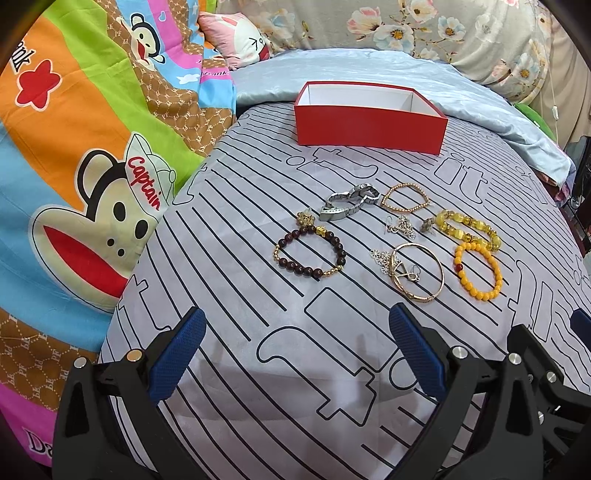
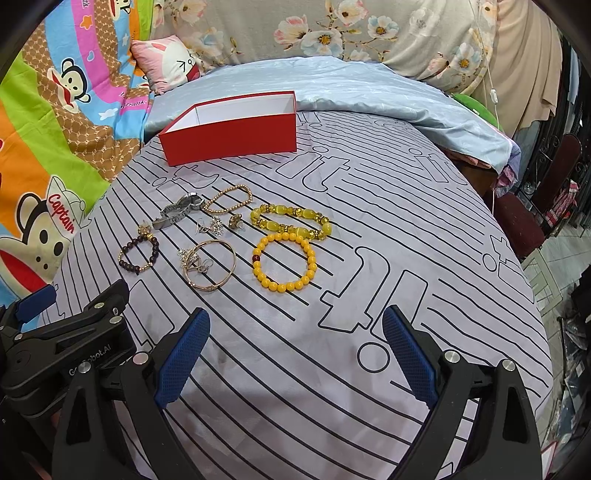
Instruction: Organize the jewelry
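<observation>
Bedding fills both views: a grey sheet [image 1: 229,236] printed with black lines covers the bed, a cartoon monkey quilt [image 1: 74,155] lies along its left, and a floral cover [image 2: 332,33] is heaped at the back. Only the right wrist view shows the room beyond the bed's right edge, with a dark red chair [image 2: 546,192] and a tiled floor [image 2: 554,266].

At the far side of the sheet stands a red box [image 1: 369,129], open-topped and white inside. Nearer, the jewelry lies loose on the sheet: a silver watch [image 1: 347,203], a gold bangle [image 1: 419,273] with small earrings lying inside its ring, a yellow bead bracelet [image 2: 284,262], an amber bracelet [image 2: 291,221] just beyond it, a dark bead bracelet [image 1: 310,254] and a thin gold bead chain [image 1: 404,197].

Left gripper [image 1: 295,358] and right gripper [image 2: 295,358] hover side by side near the front of the bed, each spread wide and holding nothing.
</observation>
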`<state>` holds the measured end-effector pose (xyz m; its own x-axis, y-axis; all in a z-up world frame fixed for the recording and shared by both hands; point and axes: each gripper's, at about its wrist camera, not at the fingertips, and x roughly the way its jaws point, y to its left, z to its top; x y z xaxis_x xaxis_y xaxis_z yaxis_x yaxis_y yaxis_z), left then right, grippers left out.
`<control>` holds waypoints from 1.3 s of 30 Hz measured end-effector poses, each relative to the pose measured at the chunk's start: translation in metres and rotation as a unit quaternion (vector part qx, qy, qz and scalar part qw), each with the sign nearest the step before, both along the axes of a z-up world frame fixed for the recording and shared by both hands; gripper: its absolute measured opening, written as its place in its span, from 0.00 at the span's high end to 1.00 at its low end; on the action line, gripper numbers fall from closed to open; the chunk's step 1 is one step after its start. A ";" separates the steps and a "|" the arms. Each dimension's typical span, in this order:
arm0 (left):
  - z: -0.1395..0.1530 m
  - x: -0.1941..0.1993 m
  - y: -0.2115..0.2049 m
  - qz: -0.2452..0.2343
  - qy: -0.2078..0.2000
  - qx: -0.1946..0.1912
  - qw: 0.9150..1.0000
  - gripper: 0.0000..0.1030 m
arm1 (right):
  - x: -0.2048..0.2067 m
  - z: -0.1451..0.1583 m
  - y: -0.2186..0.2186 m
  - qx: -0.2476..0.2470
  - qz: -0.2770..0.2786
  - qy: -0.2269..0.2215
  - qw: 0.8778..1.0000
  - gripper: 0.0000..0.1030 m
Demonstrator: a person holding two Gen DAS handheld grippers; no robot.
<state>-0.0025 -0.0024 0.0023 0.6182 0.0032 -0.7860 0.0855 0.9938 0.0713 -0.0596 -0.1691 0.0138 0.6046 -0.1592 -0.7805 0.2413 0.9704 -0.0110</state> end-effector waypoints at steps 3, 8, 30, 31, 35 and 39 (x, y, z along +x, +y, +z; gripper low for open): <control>-0.001 0.000 0.000 0.000 0.000 0.001 1.000 0.06 | 0.000 0.000 0.000 0.000 0.000 0.000 1.000 0.10; -0.002 0.001 0.000 0.001 0.001 0.001 1.000 0.06 | 0.000 0.000 0.000 0.000 0.000 0.000 1.000 0.10; -0.022 0.040 0.040 0.039 0.036 -0.071 0.996 0.06 | 0.014 -0.019 -0.017 0.015 -0.014 0.020 1.000 0.10; -0.025 0.047 0.042 0.043 0.038 -0.066 0.996 0.06 | 0.016 -0.020 -0.017 0.015 -0.013 0.021 1.000 0.10; -0.034 0.068 0.043 0.040 0.044 -0.066 0.996 0.17 | 0.023 -0.023 -0.020 0.016 -0.014 0.025 0.999 0.10; -0.045 0.086 0.041 0.034 0.059 -0.071 0.995 0.32 | 0.030 -0.025 -0.022 0.017 -0.015 0.030 0.999 0.10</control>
